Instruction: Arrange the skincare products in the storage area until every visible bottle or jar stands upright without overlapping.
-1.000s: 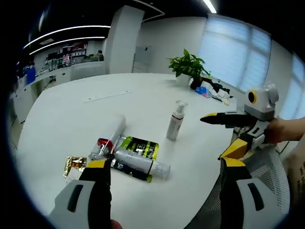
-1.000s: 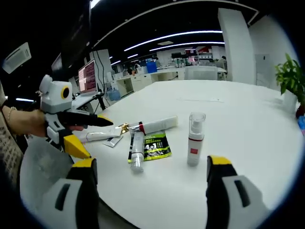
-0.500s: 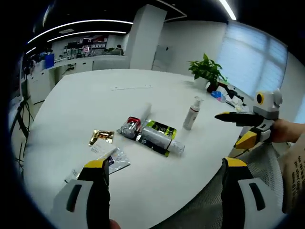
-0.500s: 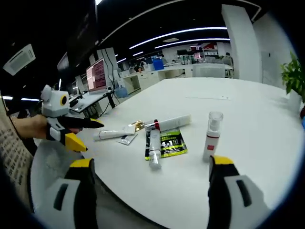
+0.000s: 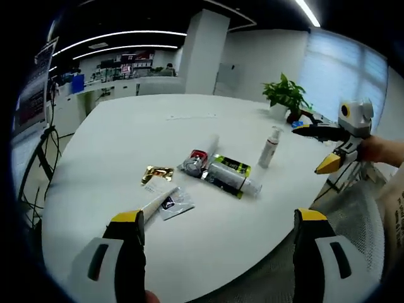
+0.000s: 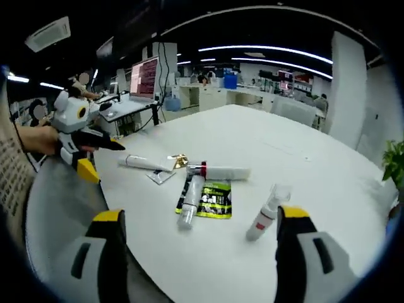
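Note:
On the white round table (image 5: 113,132) a clear pump bottle (image 5: 269,146) (image 6: 265,214) stands upright, apart from the rest. A clear bottle (image 5: 232,178) (image 6: 189,202) lies on its side across a green sachet (image 5: 235,165) (image 6: 216,199). A white tube with a red cap (image 5: 201,153) (image 6: 218,172) lies beside them. A slim white tube (image 5: 153,206) (image 6: 144,163), a gold sachet (image 5: 157,172) (image 6: 178,161) and a small clear sachet (image 5: 175,202) (image 6: 161,177) lie nearby. My left gripper (image 5: 218,218) (image 6: 95,144) and right gripper (image 6: 202,218) (image 5: 319,131) are both open, holding nothing, off the table's edge.
A potted plant (image 5: 287,95) and small clutter stand at the table's far side. A paper strip (image 5: 189,116) lies further back. A monitor (image 6: 144,77) and desks fill the room behind. A hand (image 5: 382,150) holds the right gripper.
Both cameras have drawn back and swung, so the products look smaller and more of the table shows. The products themselves have stayed put. Both grippers remain open.

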Demonstrator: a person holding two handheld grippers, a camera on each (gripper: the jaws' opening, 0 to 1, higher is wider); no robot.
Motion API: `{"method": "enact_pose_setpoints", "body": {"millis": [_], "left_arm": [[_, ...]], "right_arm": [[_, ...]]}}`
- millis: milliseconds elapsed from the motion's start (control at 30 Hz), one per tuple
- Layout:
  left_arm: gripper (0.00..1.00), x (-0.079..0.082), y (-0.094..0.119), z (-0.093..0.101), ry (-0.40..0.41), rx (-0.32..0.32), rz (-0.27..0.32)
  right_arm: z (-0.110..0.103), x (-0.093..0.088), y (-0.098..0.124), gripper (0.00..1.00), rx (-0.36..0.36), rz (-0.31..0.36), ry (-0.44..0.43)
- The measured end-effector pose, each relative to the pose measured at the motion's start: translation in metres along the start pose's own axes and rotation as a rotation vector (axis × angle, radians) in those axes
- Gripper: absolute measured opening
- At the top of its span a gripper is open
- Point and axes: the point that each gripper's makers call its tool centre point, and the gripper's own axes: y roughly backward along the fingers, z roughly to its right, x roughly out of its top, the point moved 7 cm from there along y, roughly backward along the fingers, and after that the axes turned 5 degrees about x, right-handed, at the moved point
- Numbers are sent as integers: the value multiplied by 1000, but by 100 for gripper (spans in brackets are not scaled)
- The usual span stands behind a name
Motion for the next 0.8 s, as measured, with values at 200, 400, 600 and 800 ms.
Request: {"method": "enact_pose_setpoints", "body": {"millis": [200,400,600,800], "left_arm": [[95,-4,1,-6,12,15,3],[95,-3,1,-7,36,18,17],[94,-3,1,-6,17,25,14],[94,-5,-1,-6,5,21,-3]], "right_arm": [[14,28,-26,99,94,-75,209],[22,58,-60,94,193,-151,386],[39,74,-93,87,196,-282,489],[40,83,-127,80,288,-350,537]]}}
